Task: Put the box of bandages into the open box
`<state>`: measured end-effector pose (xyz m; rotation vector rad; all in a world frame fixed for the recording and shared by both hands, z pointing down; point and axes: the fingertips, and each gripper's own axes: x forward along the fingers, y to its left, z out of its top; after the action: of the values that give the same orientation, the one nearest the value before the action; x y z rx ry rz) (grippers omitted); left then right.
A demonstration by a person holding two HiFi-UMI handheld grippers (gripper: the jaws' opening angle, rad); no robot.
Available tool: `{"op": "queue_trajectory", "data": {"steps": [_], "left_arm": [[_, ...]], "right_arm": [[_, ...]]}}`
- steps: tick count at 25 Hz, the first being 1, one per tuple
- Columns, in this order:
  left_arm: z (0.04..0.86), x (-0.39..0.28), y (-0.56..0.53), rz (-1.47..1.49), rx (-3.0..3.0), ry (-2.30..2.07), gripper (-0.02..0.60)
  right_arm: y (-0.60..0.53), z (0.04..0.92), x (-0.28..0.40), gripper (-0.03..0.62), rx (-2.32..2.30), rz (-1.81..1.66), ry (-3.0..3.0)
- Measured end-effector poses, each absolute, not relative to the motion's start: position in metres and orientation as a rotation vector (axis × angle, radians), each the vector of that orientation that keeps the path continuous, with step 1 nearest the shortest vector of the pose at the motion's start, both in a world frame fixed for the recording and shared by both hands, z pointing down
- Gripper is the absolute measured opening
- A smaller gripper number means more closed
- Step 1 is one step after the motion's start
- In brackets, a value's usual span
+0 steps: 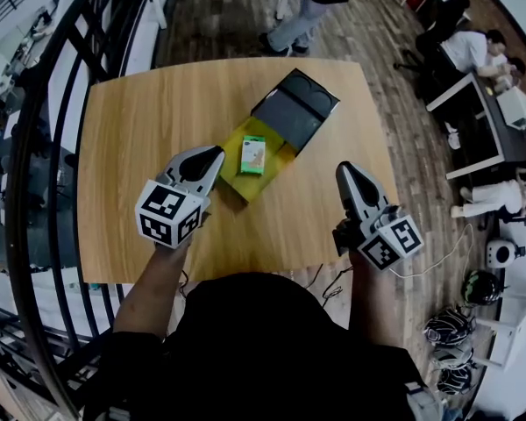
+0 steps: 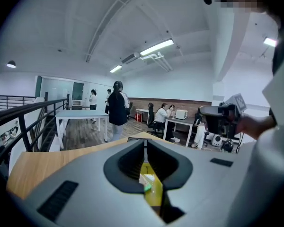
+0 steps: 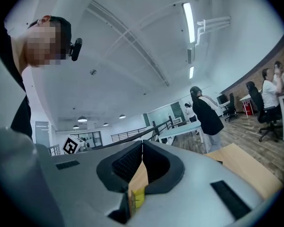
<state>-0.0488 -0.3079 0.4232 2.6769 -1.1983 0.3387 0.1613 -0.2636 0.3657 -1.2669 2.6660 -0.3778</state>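
And the box of bandages (image 1: 252, 155) is in: it lies flat on the yellow floor of the open box (image 1: 280, 160), green-and-white face up, about mid-table on the wooden table (image 1: 131, 130). The dark lid (image 1: 294, 110) is folded back on the far side. The left gripper (image 1: 212, 155) hovers just beside the near-left edge of the open box, clear of it. Its jaws are pressed together at the tips with nothing between them, and its own view looks down past them onto the yellow interior and a sliver of the box of bandages. The right gripper (image 1: 345, 170) is held up on the other side, apart from the open box. Its jaws likewise meet tip to tip and are empty (its own view catches the left gripper's marker cube (image 3: 72, 145) off to one side). Both tools sit out over the near half of the table. Past the far edge a person (image 1: 309, 11) stands on the plank floor, and others sit around a desk (image 1: 473, 103) to the right. A dark railing (image 1: 57, 121) curves along the left.
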Motion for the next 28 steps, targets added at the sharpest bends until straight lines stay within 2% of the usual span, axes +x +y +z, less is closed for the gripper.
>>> {"op": "queue_trajectory", "data": {"steps": [9,28], "left_arm": [[0.4,-0.069,-0.294,0.212,2.661,-1.252,0.026],[0.405,-0.076,-0.299,0.231,2.629,-1.278,0.025]], "right_arm": [[-0.261,0.354,0.157,0.035,-1.263,-0.294,2.684],[-0.262,0.351,0.167,0.035,-1.291,-0.273,2.662]]}}
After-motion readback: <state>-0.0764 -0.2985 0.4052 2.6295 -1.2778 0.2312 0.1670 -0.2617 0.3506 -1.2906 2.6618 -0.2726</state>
